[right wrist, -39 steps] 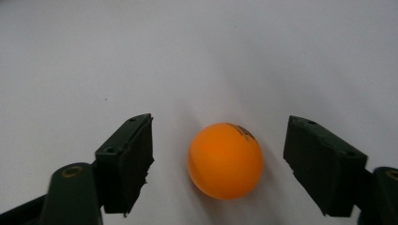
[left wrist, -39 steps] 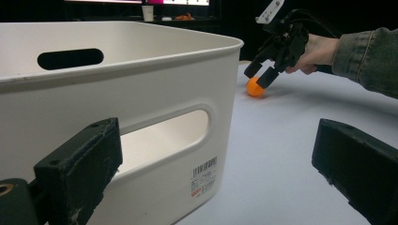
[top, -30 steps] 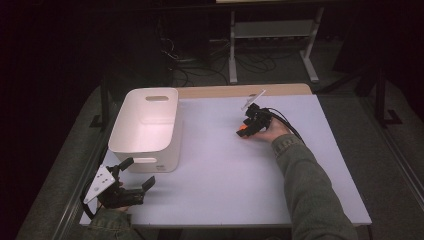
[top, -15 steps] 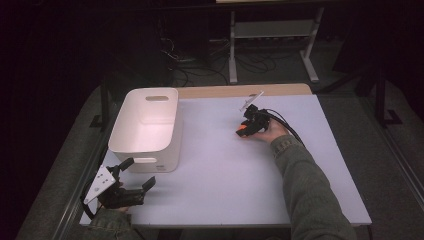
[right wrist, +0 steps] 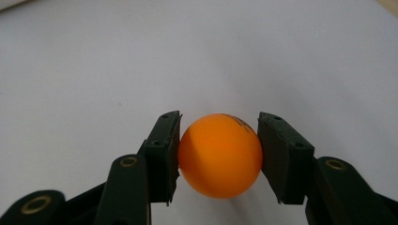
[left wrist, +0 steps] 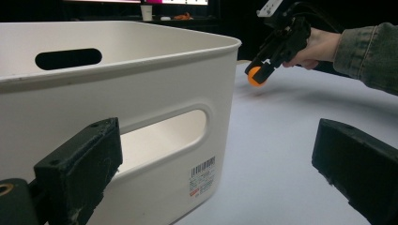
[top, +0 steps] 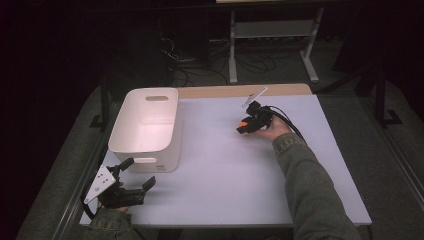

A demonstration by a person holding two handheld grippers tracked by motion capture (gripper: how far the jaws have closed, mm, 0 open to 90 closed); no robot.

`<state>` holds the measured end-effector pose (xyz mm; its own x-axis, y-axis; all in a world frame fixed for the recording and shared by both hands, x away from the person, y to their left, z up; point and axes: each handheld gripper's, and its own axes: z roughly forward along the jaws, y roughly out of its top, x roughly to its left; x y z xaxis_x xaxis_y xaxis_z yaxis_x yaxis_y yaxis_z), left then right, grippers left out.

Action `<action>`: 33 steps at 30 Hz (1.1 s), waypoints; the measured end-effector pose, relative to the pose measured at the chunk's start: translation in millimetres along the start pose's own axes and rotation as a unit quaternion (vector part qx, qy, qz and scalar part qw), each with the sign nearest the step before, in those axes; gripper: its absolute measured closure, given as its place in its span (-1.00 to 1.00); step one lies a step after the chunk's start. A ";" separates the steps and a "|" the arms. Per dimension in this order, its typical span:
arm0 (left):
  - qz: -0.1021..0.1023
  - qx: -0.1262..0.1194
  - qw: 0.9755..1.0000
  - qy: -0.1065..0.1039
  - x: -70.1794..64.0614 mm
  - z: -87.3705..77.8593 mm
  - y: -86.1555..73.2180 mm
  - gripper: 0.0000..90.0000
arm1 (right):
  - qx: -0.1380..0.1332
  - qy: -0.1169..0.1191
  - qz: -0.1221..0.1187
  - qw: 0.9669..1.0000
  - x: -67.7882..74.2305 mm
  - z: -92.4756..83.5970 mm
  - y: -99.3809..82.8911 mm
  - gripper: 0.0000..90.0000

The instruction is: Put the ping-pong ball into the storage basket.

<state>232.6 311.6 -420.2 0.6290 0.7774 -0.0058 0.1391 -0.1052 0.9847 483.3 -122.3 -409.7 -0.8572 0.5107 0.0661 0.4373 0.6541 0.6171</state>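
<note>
A small orange ball [right wrist: 219, 156] sits squeezed between the two black pads of my right gripper [right wrist: 219, 153], which is shut on it just above the pale table top. From above, the ball [top: 242, 124] and right gripper [top: 244, 125] are at the far middle-right of the table. In the left gripper view they appear beyond the bin, the ball [left wrist: 255, 77] at the tip of the right gripper [left wrist: 259, 72]. My left gripper [top: 139, 173] rests open at the near left corner, its jaws wide apart and holding nothing, facing the bin's near wall.
A white plastic bin [top: 145, 150] with handle slots stands on the left of the table, nothing visible inside it; its near wall [left wrist: 141, 93] carries a barcode label. The table top [top: 225, 170] stretches between bin and right arm. Dark floor, cables and a metal rack lie behind.
</note>
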 end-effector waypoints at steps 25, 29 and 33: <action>0.000 0.000 1.000 0.001 0.0 0.2 0.0 -0.97 | -0.033 0.026 -0.030 0.999 29.7 -33.8 33.9 0.10; 0.000 -0.001 1.000 0.001 -0.2 0.2 0.1 -0.97 | -0.034 0.031 -0.037 0.998 35.3 -36.4 39.0 0.10; 0.000 -0.001 1.000 0.001 -0.2 0.2 0.1 -0.97 | -0.034 0.036 -0.047 0.998 42.8 -40.7 45.9 0.10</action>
<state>232.7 311.4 -420.2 0.6272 0.7788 -0.0063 0.1378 -0.1030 0.9851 455.6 -93.2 -346.6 -0.9120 0.4056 0.0609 0.3370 0.6563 0.6750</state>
